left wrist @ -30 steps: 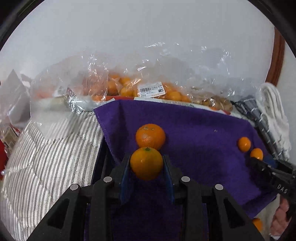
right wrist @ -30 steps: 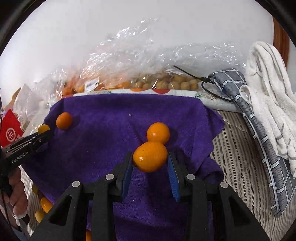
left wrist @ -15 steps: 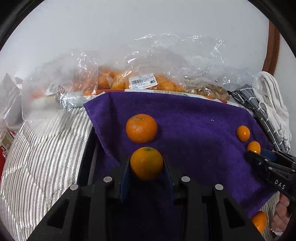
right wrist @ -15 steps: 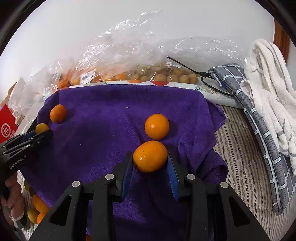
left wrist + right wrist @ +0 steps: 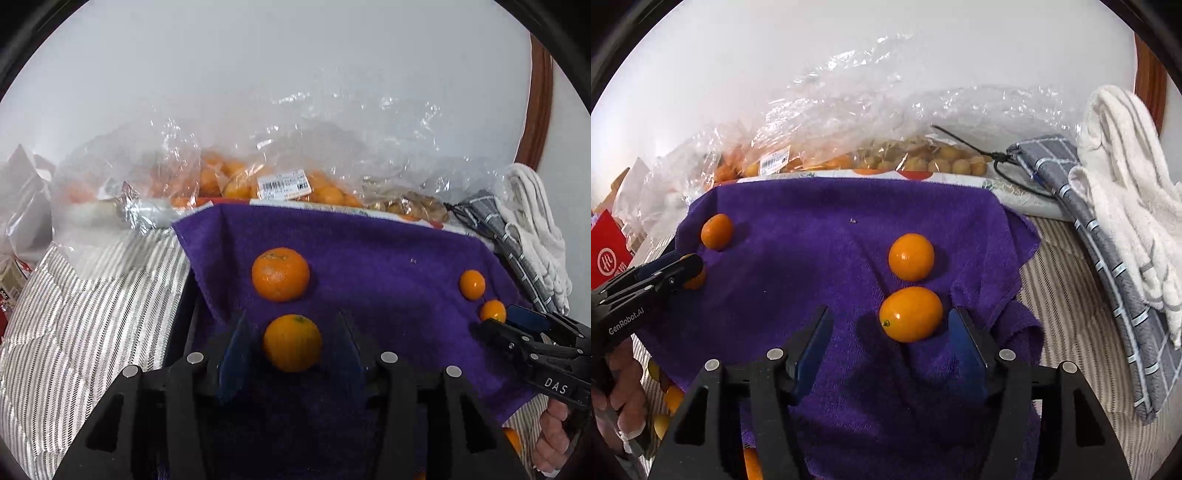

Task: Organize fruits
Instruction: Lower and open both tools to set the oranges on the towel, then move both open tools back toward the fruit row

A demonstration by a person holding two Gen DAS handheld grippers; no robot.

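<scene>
1. Left wrist view: purple towel [image 5: 388, 258] is spread over a striped cover [image 5: 74, 314]; a clear plastic bag [image 5: 229, 173] of orange fruit lies along its far edge.
2. White towel [image 5: 1126, 177] and grey checked cloth [image 5: 1108, 266] lie just right of the purple towel in the right wrist view.
3. Left hand-held gripper [image 5: 291, 350]: jaws opening, pads off the fruit. The round orange [image 5: 291, 342] sits on the towel between the pads, gaps on both sides.
4. A second orange [image 5: 280, 274] sits just beyond it, apart.
5. Right hand-held gripper [image 5: 894, 343]: jaws opening, released. The oval kumquat [image 5: 910, 314] lies on the towel between the pads, nearer the right pad, not pressed.
6. Another kumquat [image 5: 911, 256] lies just past it, near but not clearly touching.
7. Each pair sits at its own side of the towel, well apart.
</scene>
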